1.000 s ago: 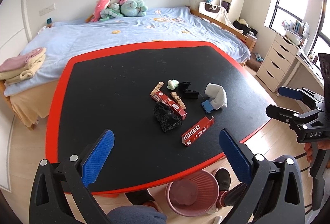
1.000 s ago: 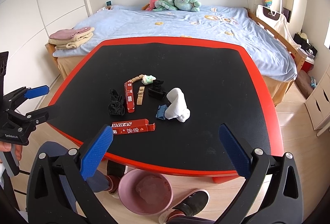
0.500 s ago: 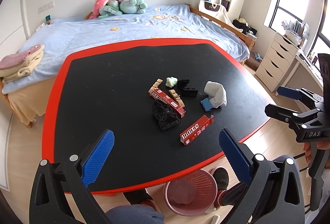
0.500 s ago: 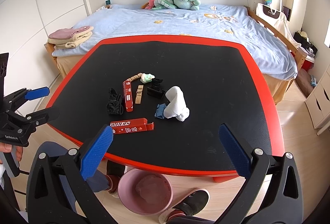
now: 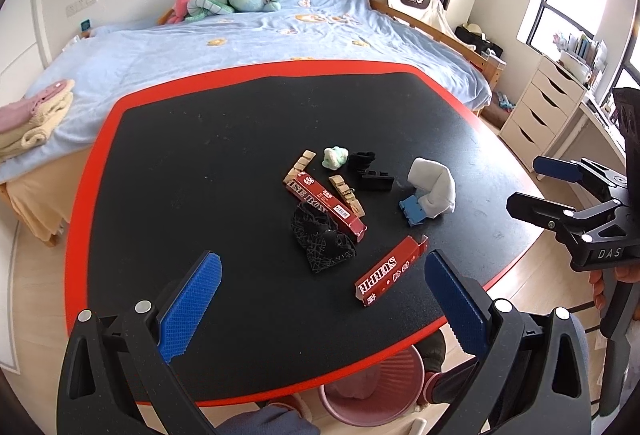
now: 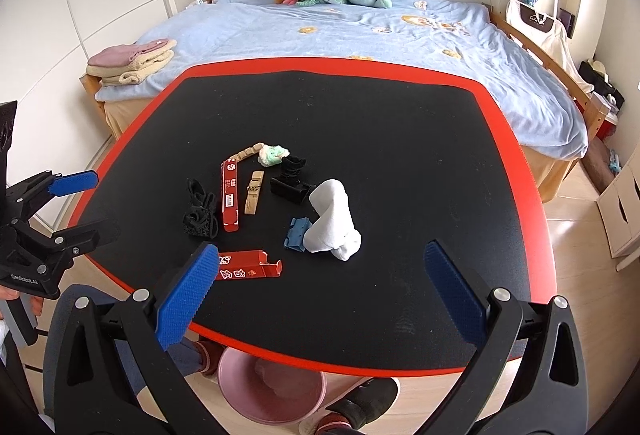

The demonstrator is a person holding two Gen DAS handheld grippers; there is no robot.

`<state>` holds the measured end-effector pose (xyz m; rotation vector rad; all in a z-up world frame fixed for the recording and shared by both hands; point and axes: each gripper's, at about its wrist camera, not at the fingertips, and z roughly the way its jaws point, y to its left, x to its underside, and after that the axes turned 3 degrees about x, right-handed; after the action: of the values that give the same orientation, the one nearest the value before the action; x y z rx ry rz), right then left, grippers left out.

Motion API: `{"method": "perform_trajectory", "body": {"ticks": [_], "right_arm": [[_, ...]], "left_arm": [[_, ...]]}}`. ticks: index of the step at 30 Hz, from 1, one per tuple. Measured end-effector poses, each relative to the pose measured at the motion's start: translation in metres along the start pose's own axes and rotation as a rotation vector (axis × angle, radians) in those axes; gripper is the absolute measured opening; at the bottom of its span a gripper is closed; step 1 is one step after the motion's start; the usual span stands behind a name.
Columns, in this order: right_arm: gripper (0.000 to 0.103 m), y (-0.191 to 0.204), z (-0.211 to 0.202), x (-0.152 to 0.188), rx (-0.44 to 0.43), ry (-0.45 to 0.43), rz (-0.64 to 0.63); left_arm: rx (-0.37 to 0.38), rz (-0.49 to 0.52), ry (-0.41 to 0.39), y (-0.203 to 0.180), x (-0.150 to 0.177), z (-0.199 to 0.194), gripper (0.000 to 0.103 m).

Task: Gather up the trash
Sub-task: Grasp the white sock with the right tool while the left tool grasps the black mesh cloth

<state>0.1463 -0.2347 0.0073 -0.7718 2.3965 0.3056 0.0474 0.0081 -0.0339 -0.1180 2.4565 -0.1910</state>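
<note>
Holding both tongs, left tongs (image 5: pixel 320 311) and right tongs (image 6: pixel 320 299), released; red carton (image 6: pixel 248 269) ahead may be skidding off the table (image 6: pixel 400 107) edge if nudged.

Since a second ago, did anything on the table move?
Nothing on the table moved. Only the left tongs eased forward a little toward the trash, so the pile looks closer in their view. Both tongs, left and right, stayed open and empty; the red boxes and pink bin stayed put.
</note>
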Motion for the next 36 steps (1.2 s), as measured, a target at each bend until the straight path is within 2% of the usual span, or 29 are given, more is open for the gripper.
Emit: {"method": "perform_trajectory", "body": {"ticks": [7,13,14,15,16,17,19,21,22,24,26,30,36], "right_arm": [[0.100,-0.006,0.038,-0.018,-0.016,0.051,-0.022],[0.100,-0.010,0.069,-0.021,-0.041,0.091,-0.021],[0.099,-0.011,0.073,-0.020,-0.047,0.098,-0.019],[0.095,-0.011,0.078,-0.020,-0.051,0.103,-0.016],[0.090,-0.012,0.082,-0.020,-0.055,0.109,-0.014],[0.080,-0.012,0.086,-0.019,-0.056,0.118,-0.012],[0.075,-0.013,0.093,-0.018,-0.059,0.130,-0.008],[0.063,-0.014,0.099,-0.017,-0.066,0.139,-0.006],[0.059,-0.014,0.101,-0.017,-0.063,0.142,-0.007],[0.040,-0.014,0.105,-0.016,-0.060,0.149,-0.008],[0.031,-0.016,0.106,-0.016,-0.064,0.147,-0.007],[0.026,-0.015,0.104,-0.017,-0.064,0.134,-0.010],[0.023,-0.015,0.092,-0.018,-0.058,0.100,0.000]], "left_arm": [[0.022,-0.037,0.079,0.011,-0.008,0.034,0.098],[0.029,-0.063,0.125,0.018,-0.010,0.062,0.097],[0.032,-0.063,0.132,0.019,-0.010,0.066,0.094],[0.033,-0.063,0.142,0.020,-0.009,0.070,0.086],[0.035,-0.066,0.152,0.020,-0.009,0.074,0.082],[0.036,-0.069,0.160,0.021,-0.008,0.077,0.079],[0.041,-0.074,0.170,0.022,-0.006,0.082,0.073],[0.046,-0.076,0.179,0.024,-0.005,0.087,0.060],[0.057,-0.076,0.182,0.024,-0.004,0.088,0.057],[0.077,-0.075,0.181,0.026,-0.004,0.090,0.048],[0.083,-0.066,0.176,0.025,-0.006,0.090,0.044],[0.092,-0.069,0.166,0.028,-0.006,0.086,0.039],[0.076,-0.067,0.139,0.029,-0.007,0.072,0.034]]}}
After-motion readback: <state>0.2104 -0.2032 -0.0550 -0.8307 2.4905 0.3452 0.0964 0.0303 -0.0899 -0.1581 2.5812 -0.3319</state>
